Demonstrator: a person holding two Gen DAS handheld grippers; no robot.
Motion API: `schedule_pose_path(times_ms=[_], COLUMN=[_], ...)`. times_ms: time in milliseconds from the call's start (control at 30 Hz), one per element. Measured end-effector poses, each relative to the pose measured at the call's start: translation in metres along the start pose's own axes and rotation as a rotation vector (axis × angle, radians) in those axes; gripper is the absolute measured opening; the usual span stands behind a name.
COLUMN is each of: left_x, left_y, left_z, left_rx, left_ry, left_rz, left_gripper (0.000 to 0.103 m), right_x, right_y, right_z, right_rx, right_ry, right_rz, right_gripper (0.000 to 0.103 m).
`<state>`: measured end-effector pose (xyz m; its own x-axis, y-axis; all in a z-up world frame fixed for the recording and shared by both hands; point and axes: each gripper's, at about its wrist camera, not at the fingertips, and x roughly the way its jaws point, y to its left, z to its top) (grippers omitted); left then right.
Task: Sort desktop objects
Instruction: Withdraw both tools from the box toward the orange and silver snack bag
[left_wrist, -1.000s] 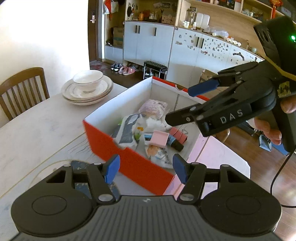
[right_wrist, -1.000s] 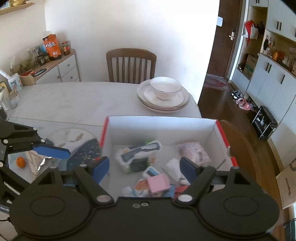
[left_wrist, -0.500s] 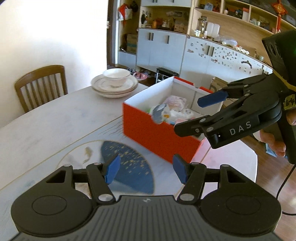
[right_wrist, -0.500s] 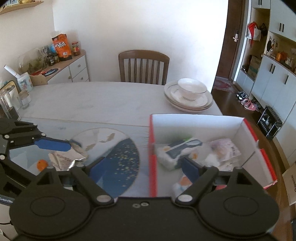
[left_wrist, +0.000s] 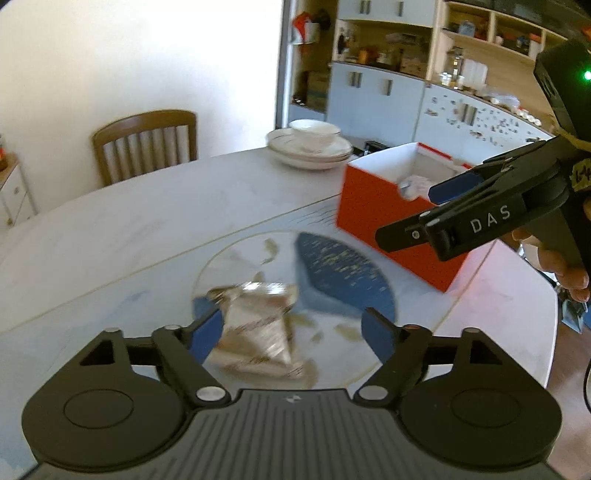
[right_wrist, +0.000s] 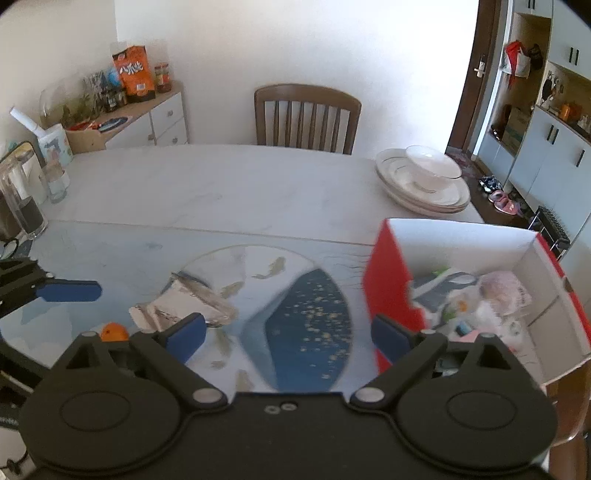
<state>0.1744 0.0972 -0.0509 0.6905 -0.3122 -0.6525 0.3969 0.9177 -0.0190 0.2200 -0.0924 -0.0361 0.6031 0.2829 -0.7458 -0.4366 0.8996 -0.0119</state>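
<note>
Now, left wrist view: left tongs (left_wrist: 291, 330) are spread wide and empty, hanging low over the table (left_wrist: 110, 229).
Foil packet: a crumpled silvery foil packet (left_wrist: 255, 328) lies flat on the round fish-print mat (left_wrist: 343, 269), between the blue pads and nearer the left one; whether that pad touches it I cannot tell through the blur.
Red box: the red box (left_wrist: 373, 206) stands well beyond the packet, on the right side of the table, already holding several things.
Right tongs, seen from here: right tongs (left_wrist: 424, 210) hover in front of the box, their fingers apart and nothing between them.
Right wrist view: the same tongs (right_wrist: 288, 334) are wide and empty above the mat's dark blue patch.
Loose things: the packet (right_wrist: 184, 306) lies left of the mat's centre; a small orange ball (right_wrist: 114, 331) sits near it, closer to the camera, partly hidden by the tool.
Box contents: pouches, wrapped packs and a pink pad (right_wrist: 469, 336) lie jumbled in the box (right_wrist: 388, 288).
Handling: the packet is probably light, thin and slippery, and it would crush or slide. My guess is a pinch across a raised crumpled edge holds best.
Background: stacked plates and bowl (right_wrist: 424, 177) sit at the far edge.
</note>
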Motion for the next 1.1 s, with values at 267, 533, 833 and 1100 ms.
schedule_pose_path(times_ms=[267,533,833,1100], left_x=[0.0,0.013,0.026,0.039], left_y=[0.028,0.043,0.054,0.06], left_z=[-0.027,-0.042,-0.05,-0.054], left_rx=[-0.018,-0.023,-0.022,-0.012], left_ry=[0.006,0.029,0.051,0.073], left_rz=[0.033,0.049,0.051,0.038], left_gripper=[0.102,0.102,0.102,0.102], right_x=[0.03,0.057,0.086,0.112], right_y=[0.036,0.057,0.071,0.08], right_z=[0.009,0.015,0.02,0.023], right_rx=[0.019,0.051,0.093,0.133], right_ry=[0.04,0.071,0.115,0.167], right_rz=[-0.005,-0.003,-0.014,-0.019], right_gripper=[0.1,0.101,0.102,0.102])
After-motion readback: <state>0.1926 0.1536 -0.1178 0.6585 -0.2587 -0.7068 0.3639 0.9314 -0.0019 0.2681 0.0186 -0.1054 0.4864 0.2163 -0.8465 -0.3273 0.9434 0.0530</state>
